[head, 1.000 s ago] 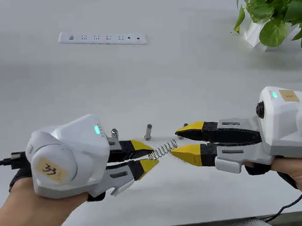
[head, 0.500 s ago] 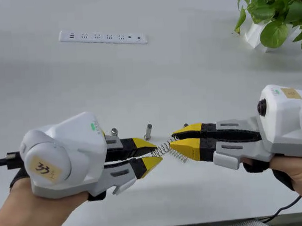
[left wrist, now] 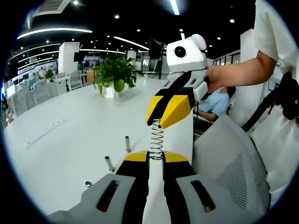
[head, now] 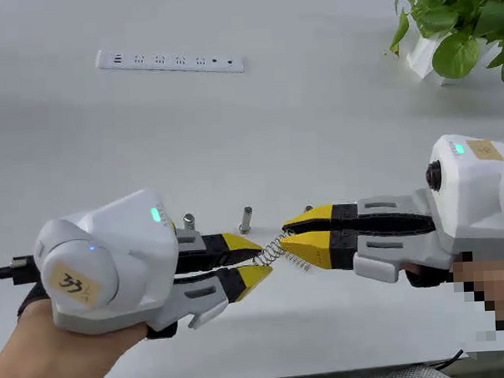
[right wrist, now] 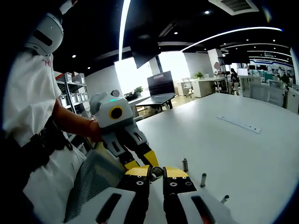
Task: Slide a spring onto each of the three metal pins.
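A small coil spring [head: 271,250] hangs in the air between both grippers. My left gripper [head: 260,259] is shut on its near-left end, seen between the yellow tips [left wrist: 156,157] in the left gripper view. My right gripper [head: 282,234] is shut on the other end [right wrist: 156,172]. The stretched spring [left wrist: 156,136] runs up to the right gripper's yellow jaws. Three short metal pins stand upright on the white table behind the jaws: one [head: 189,221], a second [head: 246,218] and a third [head: 309,208] mostly hidden by the right gripper. All three pins [left wrist: 127,143] [right wrist: 184,164] are bare.
A white power strip [head: 171,63] lies at the back of the table. A potted green plant [head: 454,21] stands at the back right corner. A black cable [head: 5,272] trails from the left gripper. The table's front edge runs just under both hands.
The right gripper's jaws, open around the spring's end a second ago, have shut on it. Both grippers have drifted slightly closer together; the left keeps its hold.
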Demonstrator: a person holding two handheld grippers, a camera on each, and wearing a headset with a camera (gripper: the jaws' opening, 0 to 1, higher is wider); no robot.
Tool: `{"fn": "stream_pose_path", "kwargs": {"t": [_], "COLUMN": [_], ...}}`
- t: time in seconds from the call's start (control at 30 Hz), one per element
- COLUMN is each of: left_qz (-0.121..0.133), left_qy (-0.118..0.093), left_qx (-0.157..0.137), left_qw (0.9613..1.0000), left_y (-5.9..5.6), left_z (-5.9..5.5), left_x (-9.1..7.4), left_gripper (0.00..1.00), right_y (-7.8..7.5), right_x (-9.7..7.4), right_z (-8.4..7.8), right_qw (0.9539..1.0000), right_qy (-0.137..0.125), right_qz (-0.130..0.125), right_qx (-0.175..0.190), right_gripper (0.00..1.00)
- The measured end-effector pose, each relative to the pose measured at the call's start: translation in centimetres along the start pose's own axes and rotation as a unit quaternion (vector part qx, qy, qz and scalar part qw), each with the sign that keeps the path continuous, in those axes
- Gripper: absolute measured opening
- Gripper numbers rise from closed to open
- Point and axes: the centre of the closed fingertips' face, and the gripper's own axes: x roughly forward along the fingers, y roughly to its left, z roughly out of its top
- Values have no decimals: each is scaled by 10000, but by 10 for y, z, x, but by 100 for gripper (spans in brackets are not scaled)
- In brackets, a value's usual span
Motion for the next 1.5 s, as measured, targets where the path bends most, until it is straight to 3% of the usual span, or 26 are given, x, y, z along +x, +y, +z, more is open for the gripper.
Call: {"fn": "stream_pose_path", "kwargs": {"t": [0.5, 0.9, 1.37, 1.5], "left_qz": [-58, -93, -107, -98], "left_qy": [11, 12, -54, -77], "left_qx": [21, 64, 55, 49], "left_qw": [10000, 9999, 9999, 9999], "left_y": [-2, -2, -3, -2], "left_z": [-1, 0, 1, 2], "left_x": [1, 2, 2, 3], "left_gripper": [6, 6, 6, 6], "right_y": [8, 8, 10, 9], "right_x": [7, 7, 6, 2], "right_z": [3, 2, -2, -5], "right_qw": [9971, 9938, 9868, 9782], "right_qy": [435, 644, 1069, 1409], "right_qz": [66, 130, 332, 479], "right_qx": [-627, -900, -1167, -1450], "right_gripper": [6, 6, 10, 13]}}
